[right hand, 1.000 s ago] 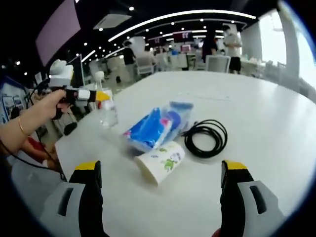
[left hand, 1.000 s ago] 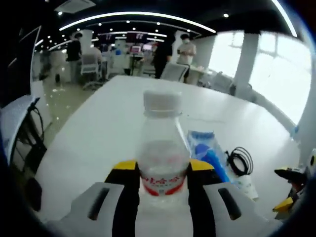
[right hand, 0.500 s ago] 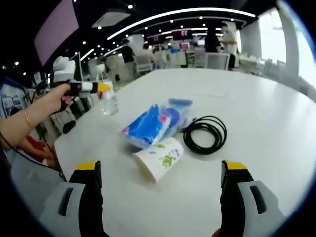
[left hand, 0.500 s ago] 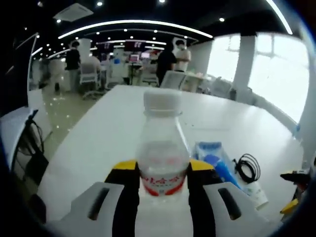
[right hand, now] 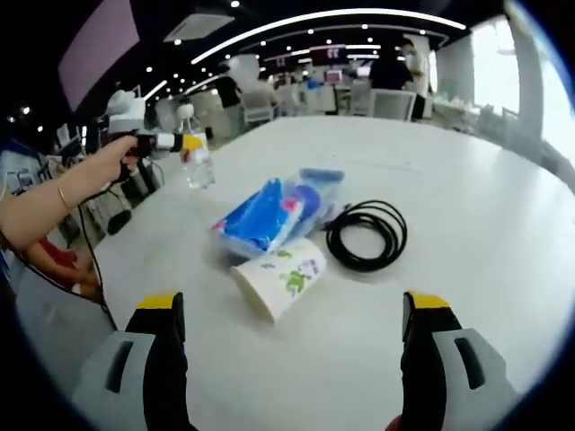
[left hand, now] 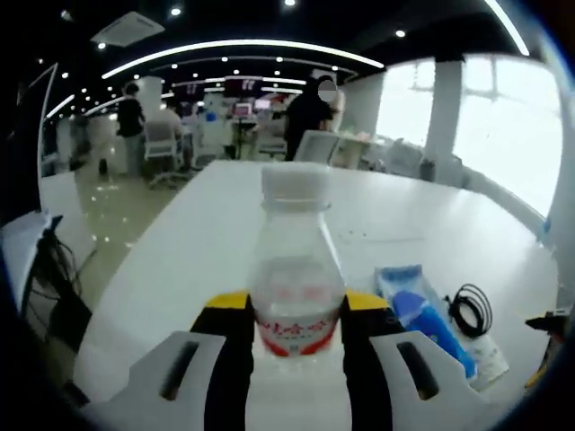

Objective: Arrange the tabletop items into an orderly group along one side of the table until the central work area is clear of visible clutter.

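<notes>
My left gripper [left hand: 296,337] is shut on a clear water bottle [left hand: 296,269] with a white cap and red label, held upright above the white table [left hand: 207,233]. In the right gripper view that bottle [right hand: 198,163] hangs off the table at the far left, in the left gripper [right hand: 166,142] held by a hand. A blue plastic packet [right hand: 274,211], a paper cup [right hand: 277,277] lying on its side and a coiled black cable [right hand: 367,235] lie together mid-table. My right gripper [right hand: 292,346] stands open above the table's near part, with nothing between its jaws.
The table [right hand: 467,233] stretches wide and white to the right of the items. Office chairs [left hand: 310,139] and several people stand beyond its far end. In the left gripper view the packet [left hand: 418,310] and cable [left hand: 469,310] lie at the right.
The left gripper has lifted the bottle higher and moved it farther along the table's left side. The right gripper stays open and almost still.
</notes>
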Demonstrator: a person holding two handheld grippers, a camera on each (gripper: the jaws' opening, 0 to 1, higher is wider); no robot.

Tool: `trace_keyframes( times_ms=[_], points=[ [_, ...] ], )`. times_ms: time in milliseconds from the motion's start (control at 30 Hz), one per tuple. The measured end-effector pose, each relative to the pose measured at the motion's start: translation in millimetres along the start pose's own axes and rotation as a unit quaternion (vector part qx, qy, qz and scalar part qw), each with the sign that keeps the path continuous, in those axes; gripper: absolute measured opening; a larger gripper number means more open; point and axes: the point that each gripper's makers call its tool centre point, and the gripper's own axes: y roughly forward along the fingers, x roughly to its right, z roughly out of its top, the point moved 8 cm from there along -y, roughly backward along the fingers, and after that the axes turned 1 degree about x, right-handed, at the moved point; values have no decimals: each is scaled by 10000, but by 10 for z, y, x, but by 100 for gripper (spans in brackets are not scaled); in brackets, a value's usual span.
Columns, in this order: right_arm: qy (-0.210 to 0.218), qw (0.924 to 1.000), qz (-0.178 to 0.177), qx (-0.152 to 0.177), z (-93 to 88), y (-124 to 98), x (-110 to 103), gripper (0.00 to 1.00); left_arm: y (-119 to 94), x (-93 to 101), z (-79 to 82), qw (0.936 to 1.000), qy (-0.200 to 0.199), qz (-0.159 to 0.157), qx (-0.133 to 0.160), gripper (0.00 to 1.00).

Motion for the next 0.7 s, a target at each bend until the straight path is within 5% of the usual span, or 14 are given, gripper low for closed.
trace_keyframes(
  times_ms=[700],
  points=[
    [306,9994,-68,-123,-96,2,70,100,372,-266,-51,9999,128,24,76,34]
  ],
)
